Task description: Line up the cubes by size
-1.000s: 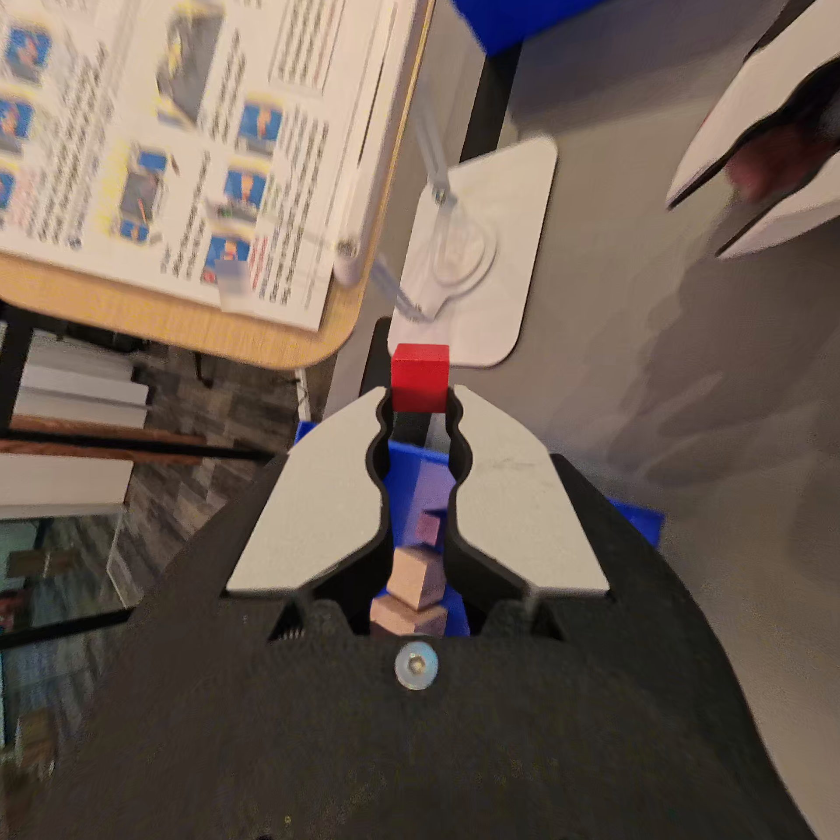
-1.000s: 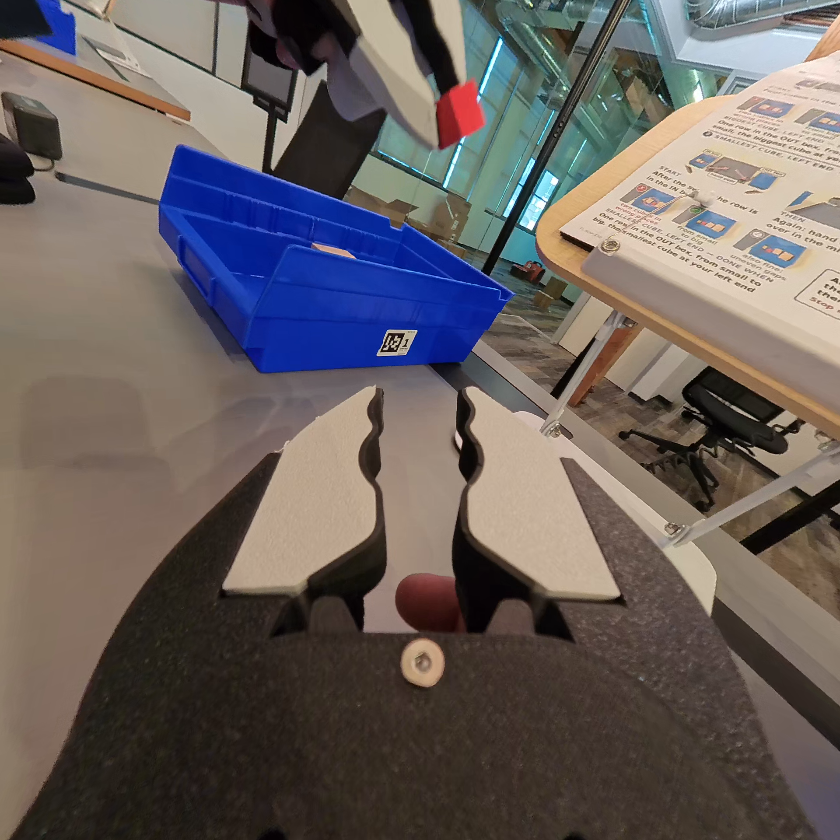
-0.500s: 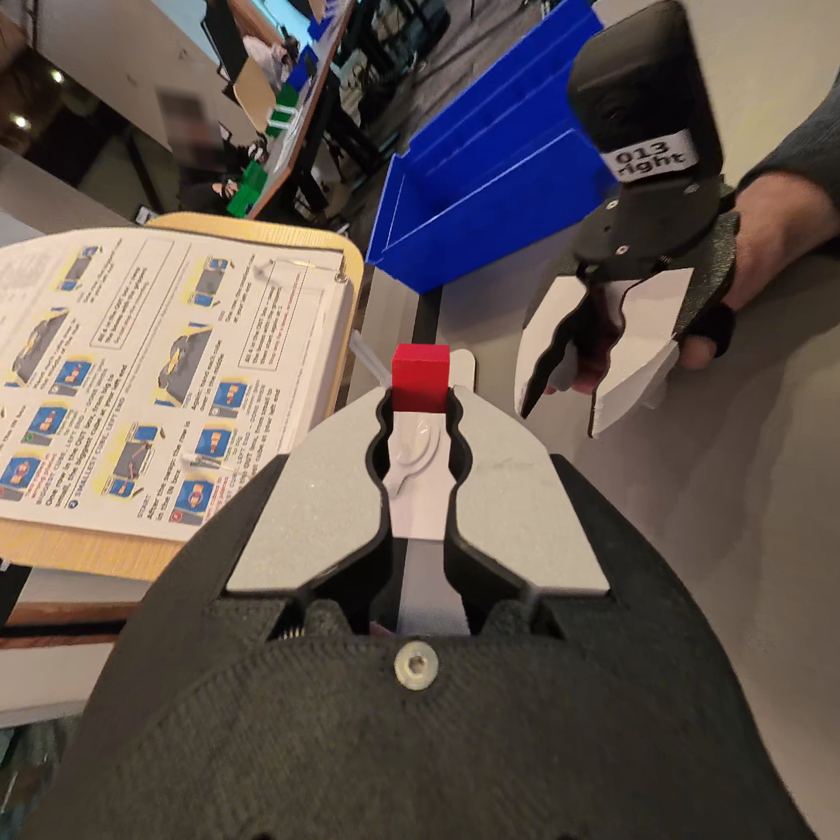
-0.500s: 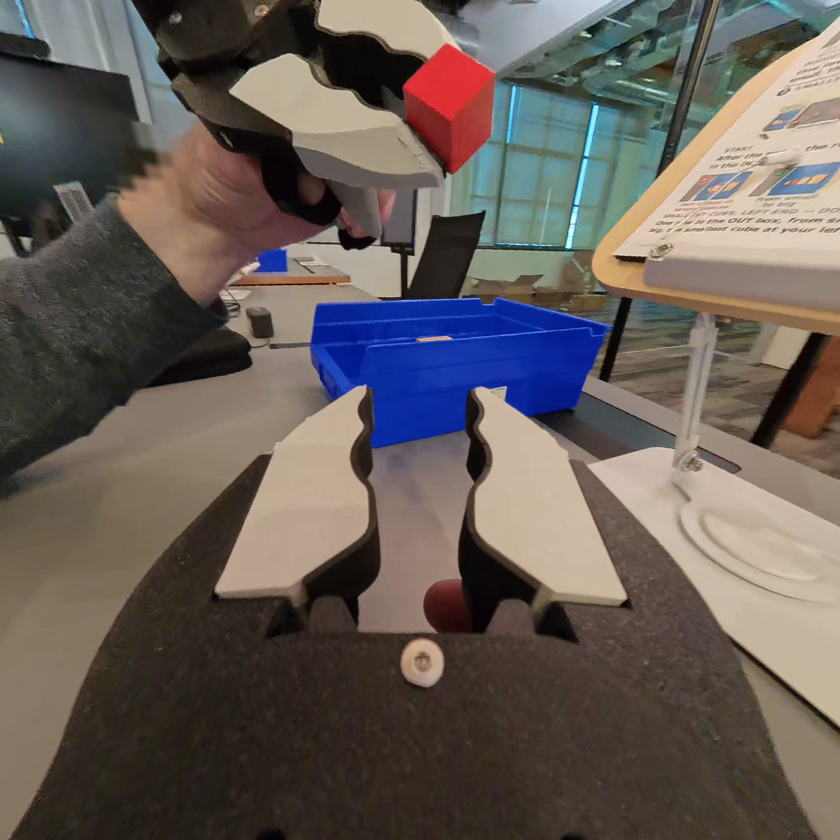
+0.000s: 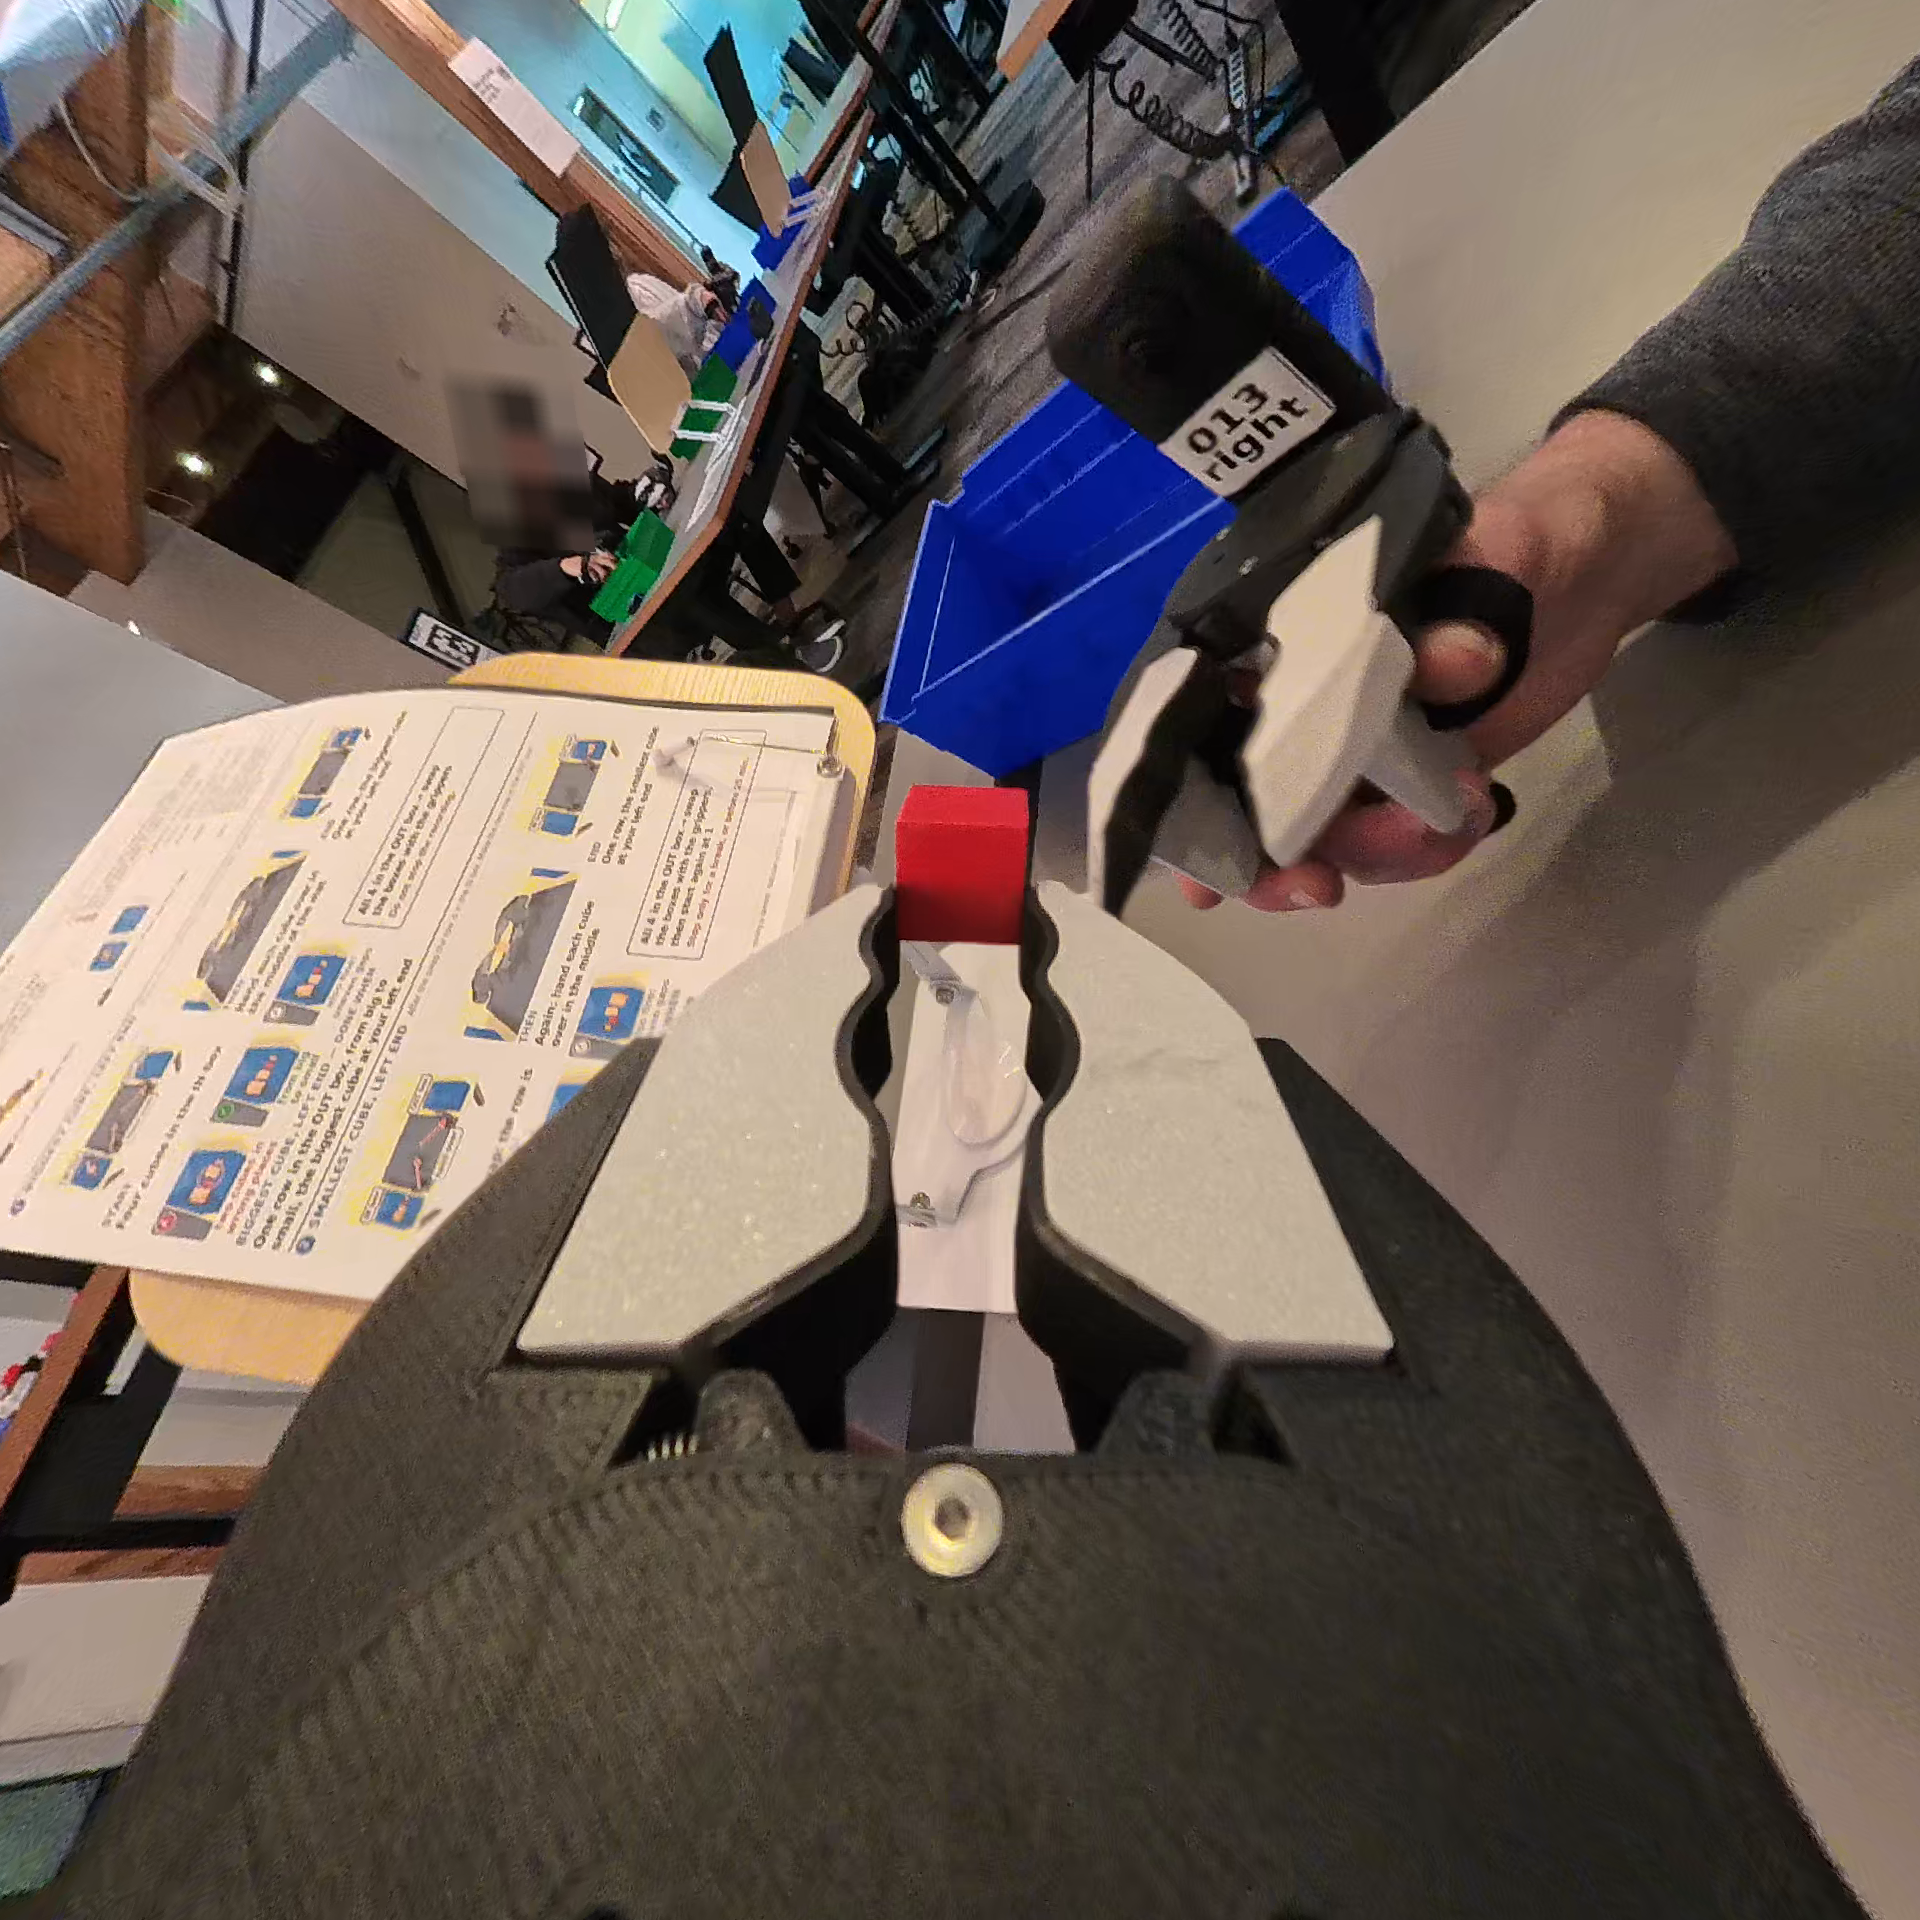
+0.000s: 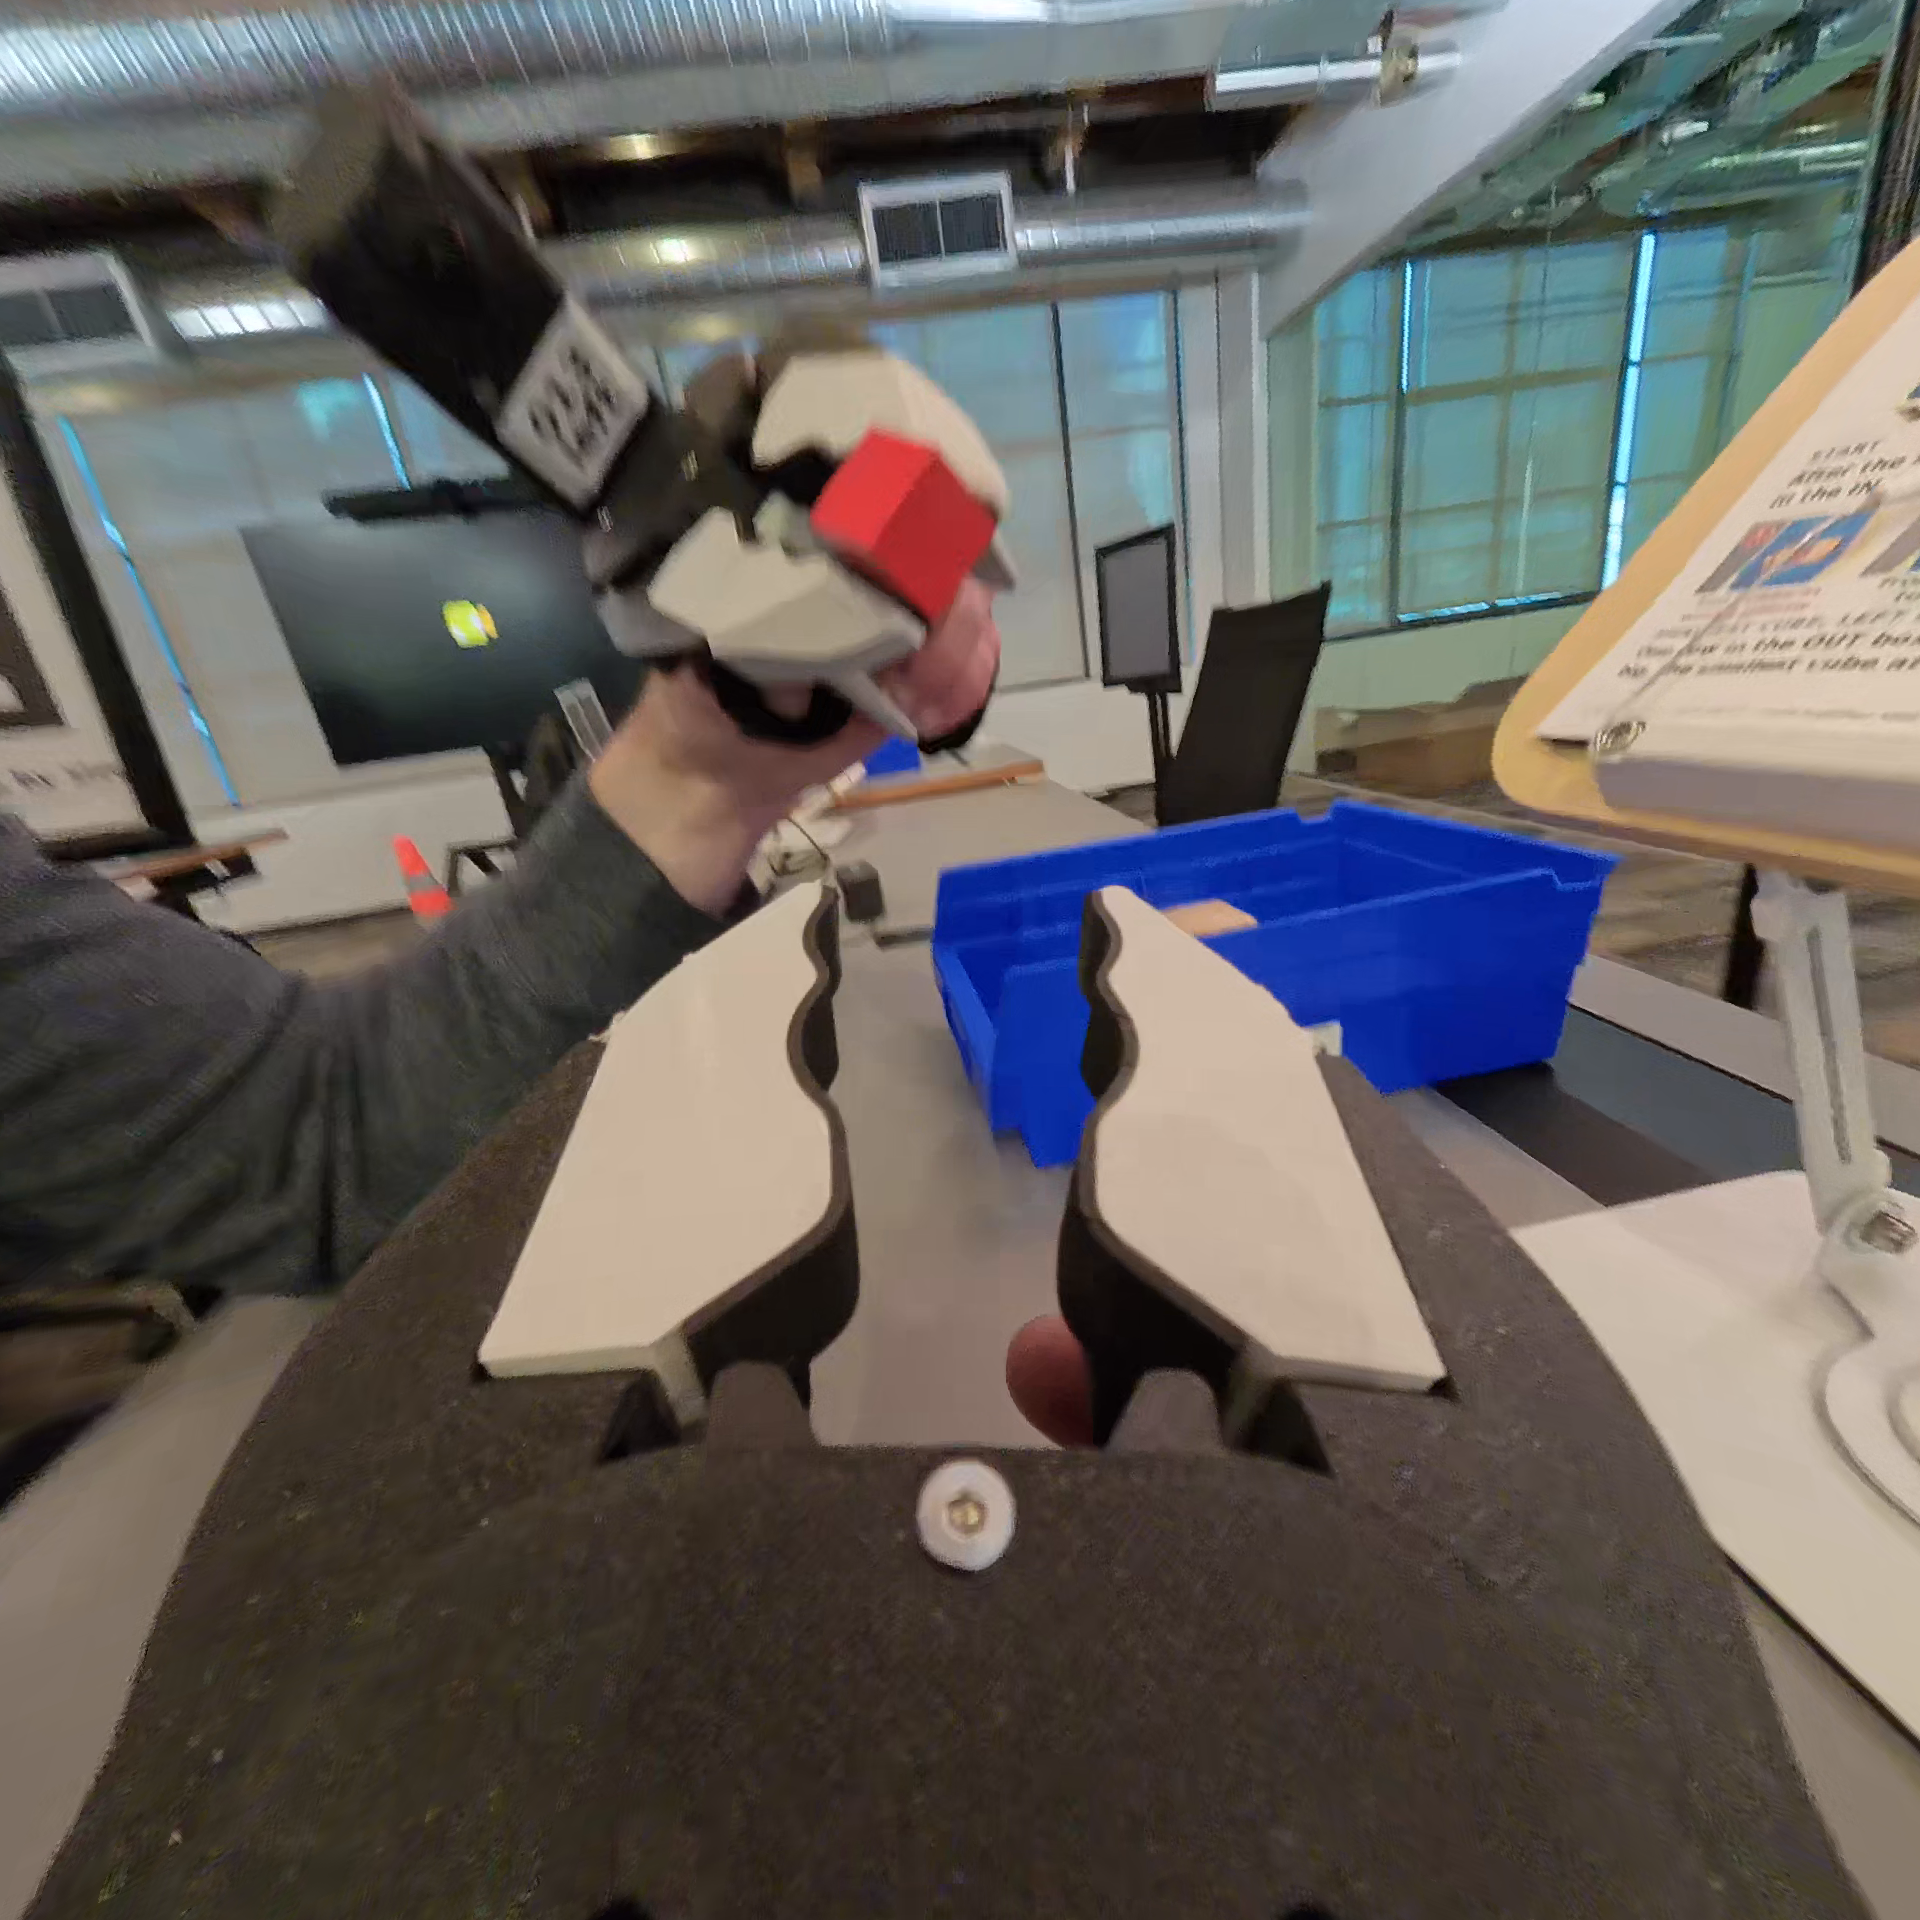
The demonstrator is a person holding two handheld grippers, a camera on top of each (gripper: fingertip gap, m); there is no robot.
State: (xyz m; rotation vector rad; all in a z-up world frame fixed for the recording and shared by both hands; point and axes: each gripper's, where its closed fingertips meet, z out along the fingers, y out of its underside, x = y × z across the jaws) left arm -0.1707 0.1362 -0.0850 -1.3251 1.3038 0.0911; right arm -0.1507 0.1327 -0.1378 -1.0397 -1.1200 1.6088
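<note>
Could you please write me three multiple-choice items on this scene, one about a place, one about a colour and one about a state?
1. Where is the red cube?
A. Inside the blue bin
B. Between the left tool's fingertips, in the air
C. On the instruction sheet

2. What colour is the bin on the grey table?
A. Blue
B. Green
C. Yellow

3. How does the right tool stand?
A. Shut on a wooden cube
B. Shut on the red cube
C. Open, with nothing between its fingers

Answers:
1 B: the left tool pinches the cube at its tips, raised above the table.
2 A: its walls are plainly blue.
3 C: only table and bin show through the gap.
</note>
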